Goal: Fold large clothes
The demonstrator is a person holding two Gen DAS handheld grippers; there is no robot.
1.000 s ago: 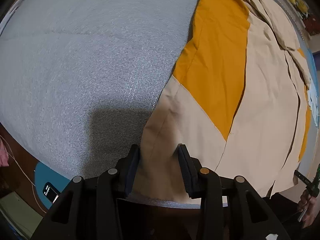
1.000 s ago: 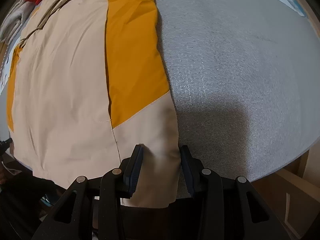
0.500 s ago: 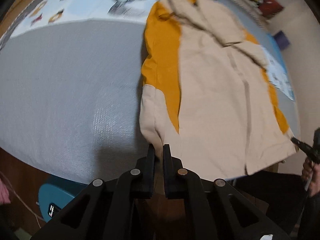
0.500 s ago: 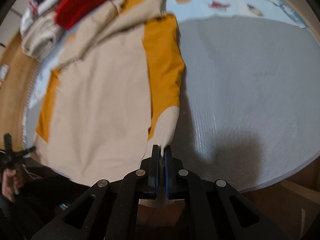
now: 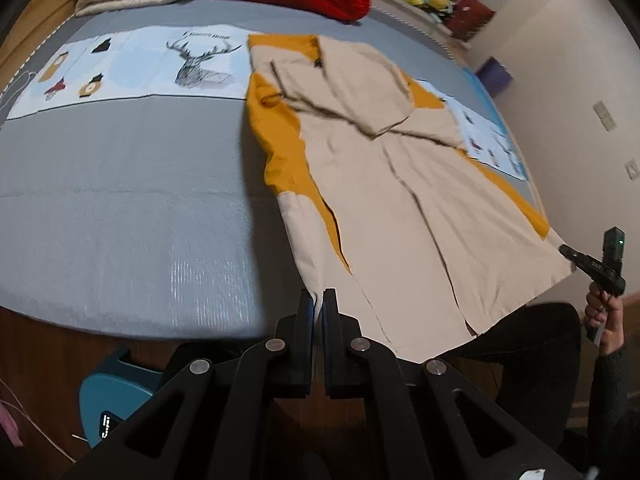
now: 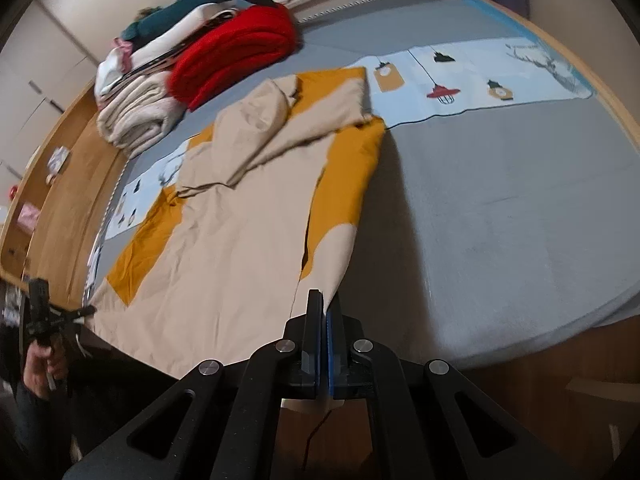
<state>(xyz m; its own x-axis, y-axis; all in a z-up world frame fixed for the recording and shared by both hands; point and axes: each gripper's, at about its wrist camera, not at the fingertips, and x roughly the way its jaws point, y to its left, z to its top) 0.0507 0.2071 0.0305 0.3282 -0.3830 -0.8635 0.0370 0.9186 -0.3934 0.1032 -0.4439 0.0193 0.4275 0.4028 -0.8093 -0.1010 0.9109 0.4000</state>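
Note:
A large beige and orange coat (image 5: 400, 184) lies spread lengthwise on the grey bed, collar at the far end and sleeves folded across its chest. My left gripper (image 5: 319, 300) is shut on the hem's left corner and holds it raised off the bed edge. My right gripper (image 6: 325, 304) is shut on the hem's right corner, also raised; the coat shows in its view (image 6: 240, 216). The right gripper also shows at the right of the left wrist view (image 5: 568, 252), and the left gripper at the left of the right wrist view (image 6: 86, 312).
The grey bed cover (image 5: 120, 200) has a pale blue printed band (image 5: 132, 64). Folded red (image 6: 236, 52) and cream (image 6: 136, 116) blankets are stacked at the head end. A wooden bed frame (image 6: 68, 184) runs along one side. A blue stool (image 5: 112, 392) stands below.
Both grippers closed on the coat's hem corners and rose and pulled back, lifting the hem off the bed edge; much more of the bed is now in view.

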